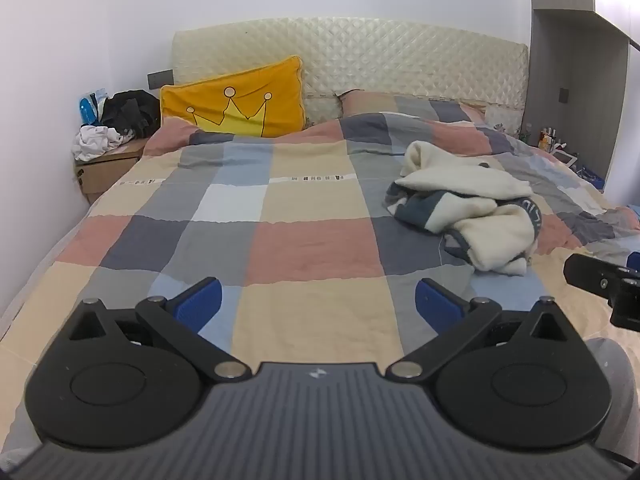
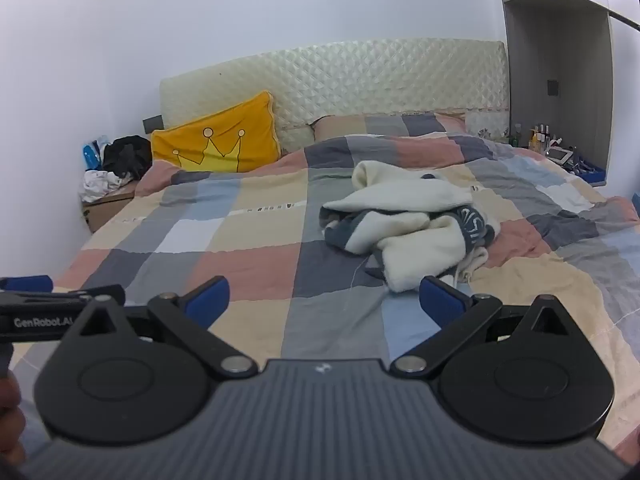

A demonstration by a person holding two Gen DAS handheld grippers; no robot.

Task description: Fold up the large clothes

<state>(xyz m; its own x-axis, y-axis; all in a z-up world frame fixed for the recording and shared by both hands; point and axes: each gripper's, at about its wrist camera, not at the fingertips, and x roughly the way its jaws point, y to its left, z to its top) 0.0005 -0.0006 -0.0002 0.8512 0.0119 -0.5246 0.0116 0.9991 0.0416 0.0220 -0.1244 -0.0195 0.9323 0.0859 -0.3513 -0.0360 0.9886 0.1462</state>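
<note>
A crumpled cream and dark-blue garment lies in a heap on the checked quilt of the bed. My left gripper hovers open over the quilt's near part, left of the garment and well short of it, nothing between its blue pads. My right gripper is open too, with the garment's near edge just beyond its right fingertip. The right gripper's body shows at the right edge of the left wrist view, and the left gripper's arm at the left edge of the right wrist view.
A yellow crown pillow leans on the quilted headboard. A cardboard box with black and white clothes stands at the bed's left, against the wall. A shelf with bottles is at the right.
</note>
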